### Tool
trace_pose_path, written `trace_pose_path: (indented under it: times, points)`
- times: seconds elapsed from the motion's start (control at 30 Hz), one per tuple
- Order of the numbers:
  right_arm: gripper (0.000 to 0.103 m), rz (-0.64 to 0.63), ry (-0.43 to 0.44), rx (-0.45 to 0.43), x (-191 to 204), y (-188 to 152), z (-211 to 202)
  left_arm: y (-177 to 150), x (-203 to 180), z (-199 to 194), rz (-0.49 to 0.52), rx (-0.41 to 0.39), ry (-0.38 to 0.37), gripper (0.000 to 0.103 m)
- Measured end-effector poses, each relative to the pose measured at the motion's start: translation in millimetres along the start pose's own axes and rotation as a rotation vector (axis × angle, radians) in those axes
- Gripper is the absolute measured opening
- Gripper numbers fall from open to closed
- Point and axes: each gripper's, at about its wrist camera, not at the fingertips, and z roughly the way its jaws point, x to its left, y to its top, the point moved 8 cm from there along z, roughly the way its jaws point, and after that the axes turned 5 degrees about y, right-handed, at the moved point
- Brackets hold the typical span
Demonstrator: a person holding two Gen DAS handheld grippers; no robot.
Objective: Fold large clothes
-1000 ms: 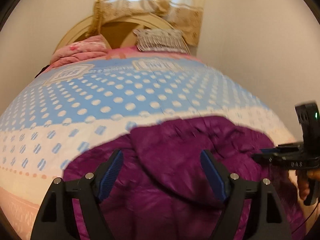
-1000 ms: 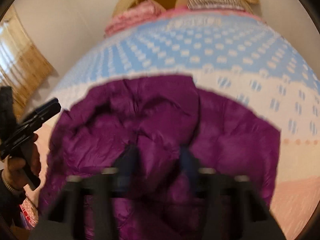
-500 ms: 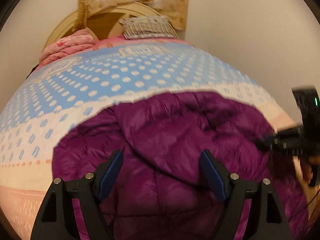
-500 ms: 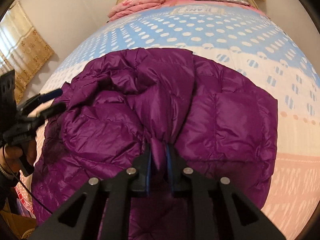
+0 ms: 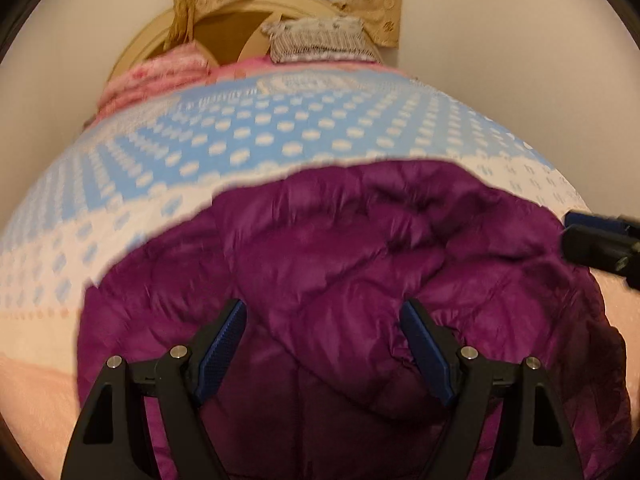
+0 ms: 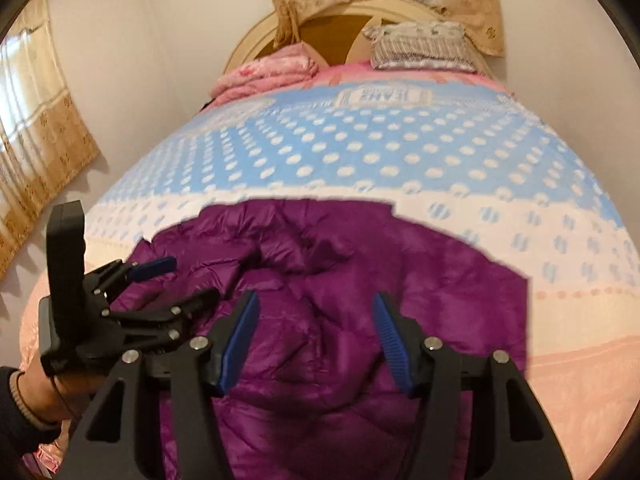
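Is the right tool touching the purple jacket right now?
Apart. In the right wrist view, the right tool has just been opening; its blue pads stand clear on either side, nothing pinched, with the purple jacket lying beyond them.

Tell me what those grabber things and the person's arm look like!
Both grabbers are black plastic with angled, triangle-shaped frames and silver bolts. The left gripper and right gripper each have two fingers lined with ridged blue pads. The left one also has a tall black boxy handle. The person's hand wears a dark sleeve and a thin band at the wrist.
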Motion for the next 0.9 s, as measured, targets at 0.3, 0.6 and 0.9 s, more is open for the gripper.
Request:
trace_pose_path:
  times: [0.3,0.6,0.9]
  points:
    - [0.058,0.006,-0.029,0.025,-11,-41,27,-18,0,13,-0.037,0.004,-0.027,0.081]
    - [0.059,-0.031,-0.067,0.026,-9,-48,40,-21,-1,19,-0.04,0.018,-0.028,0.084]
    - [0.061,-0.057,-0.104,0.043,-9,-51,46,-23,-2,23,-0.027,0.036,-0.005,0.086]
